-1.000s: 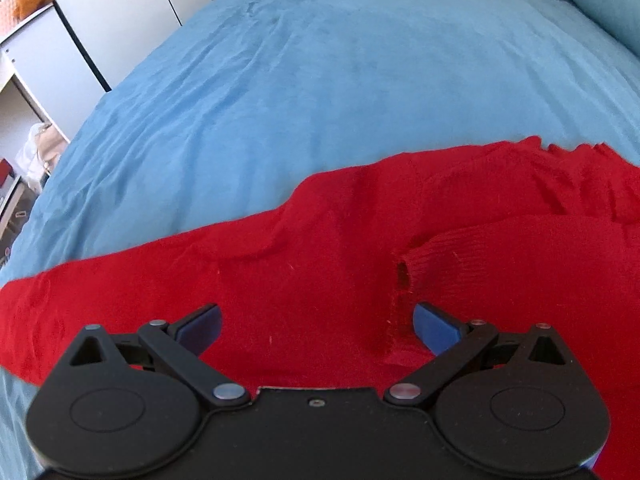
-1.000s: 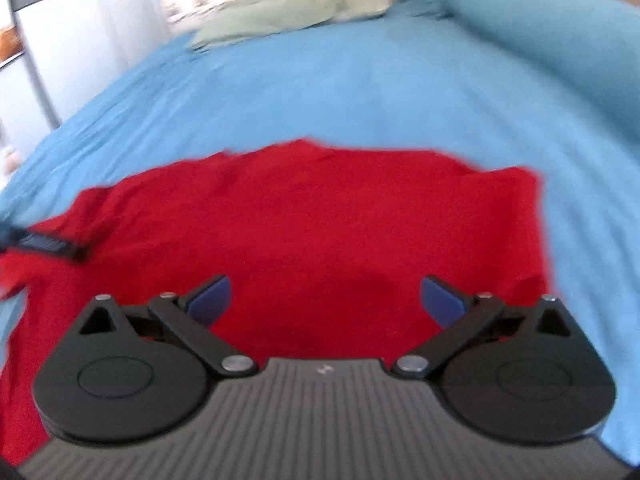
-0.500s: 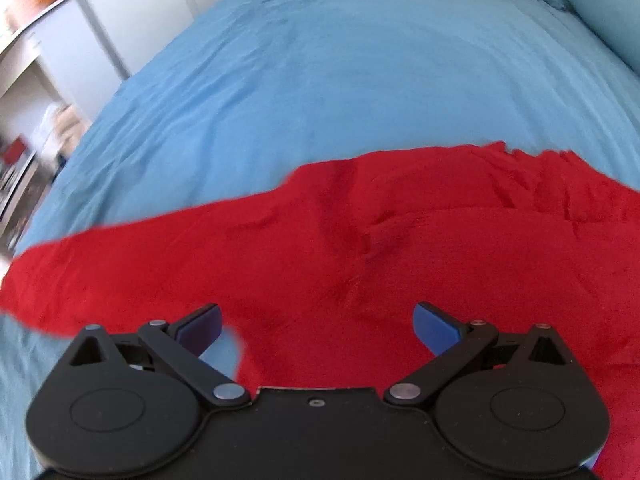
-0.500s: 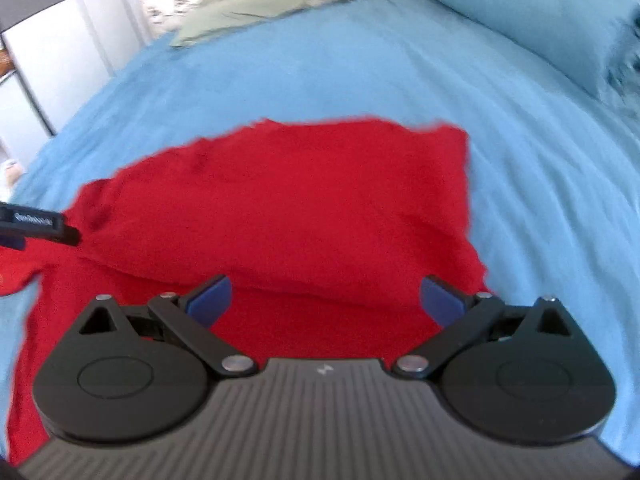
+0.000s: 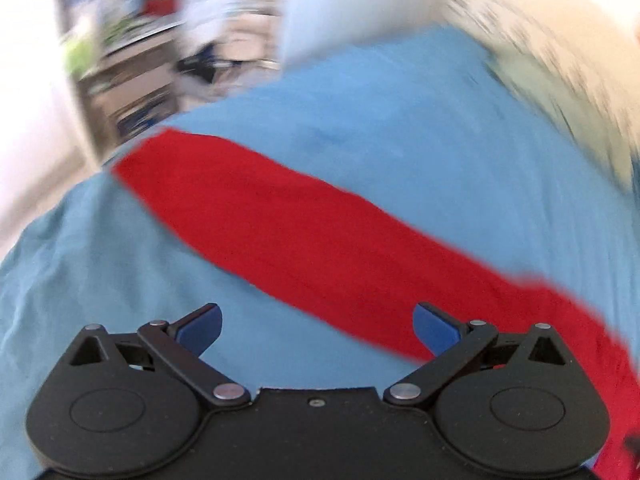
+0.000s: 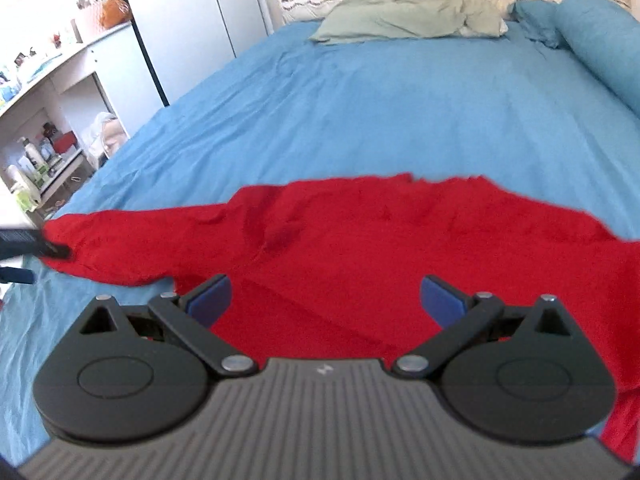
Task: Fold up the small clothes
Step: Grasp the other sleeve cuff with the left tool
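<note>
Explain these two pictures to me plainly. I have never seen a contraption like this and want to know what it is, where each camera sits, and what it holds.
These are two hand-held grippers, each with a fisheye camera looking forward along its blue-tipped fingers. One picture is from the left gripper, the other from the right gripper. Both stand open and hold nothing. A red sweater lies spread on a bed with a blue sheet, one sleeve stretched out sideways. The left view is blurred. A green pillow lies at the far end.
</note>
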The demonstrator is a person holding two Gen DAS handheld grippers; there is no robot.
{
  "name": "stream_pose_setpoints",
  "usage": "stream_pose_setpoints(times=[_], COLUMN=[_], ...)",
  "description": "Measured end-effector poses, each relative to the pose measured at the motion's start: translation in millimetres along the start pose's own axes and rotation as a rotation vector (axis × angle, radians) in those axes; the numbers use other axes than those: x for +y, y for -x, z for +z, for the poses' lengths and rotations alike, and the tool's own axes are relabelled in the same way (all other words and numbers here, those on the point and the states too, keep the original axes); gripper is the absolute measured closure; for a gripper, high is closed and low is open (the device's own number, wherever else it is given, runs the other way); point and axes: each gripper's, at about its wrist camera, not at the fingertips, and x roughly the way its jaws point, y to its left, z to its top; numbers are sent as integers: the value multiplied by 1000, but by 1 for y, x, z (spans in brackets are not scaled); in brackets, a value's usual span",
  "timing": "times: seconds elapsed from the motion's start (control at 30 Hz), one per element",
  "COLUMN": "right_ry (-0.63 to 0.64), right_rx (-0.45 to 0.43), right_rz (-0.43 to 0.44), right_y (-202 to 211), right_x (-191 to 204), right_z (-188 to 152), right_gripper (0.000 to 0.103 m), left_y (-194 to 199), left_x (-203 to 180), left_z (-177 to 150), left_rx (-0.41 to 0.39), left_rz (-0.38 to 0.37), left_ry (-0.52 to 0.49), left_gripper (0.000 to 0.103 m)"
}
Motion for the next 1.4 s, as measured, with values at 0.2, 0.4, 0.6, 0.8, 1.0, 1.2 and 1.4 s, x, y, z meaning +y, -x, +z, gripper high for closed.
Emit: stream_pose_setpoints(times=[0.2,0.4,0.6,0.8,1.0,1.2,1.4], right_ry=[-17,-32,-10,-28,-43,-66,-77], right_rx=[-35,-63,-69,-70,-66,-73,-75], right_rz=[-44,-66,-74,-124,-143,-151,-143], right_y=[-27,-46,-52,-61,-66,-69,-75], right_x=[31,55,71,63,54,52,54], right_z=[-7,-12,-15,-19,-19,-17,-13], right_gripper=[0,0,0,0,0,0,0], left_y=[-24,-52,-63,-81,-82,-79,-90], left_x=[114,147,148,145,141,160,146], left_z=[50,67,68,77,78,47,58], left_rx=[-69,-51,-80,-72,-83,-29,-68], left_rz=[-86,-181,-254,-283,-263,-343,-319], left_ry=[310,428,458,468,473,605,571], left_gripper=[2,6,9,18,24,37,43])
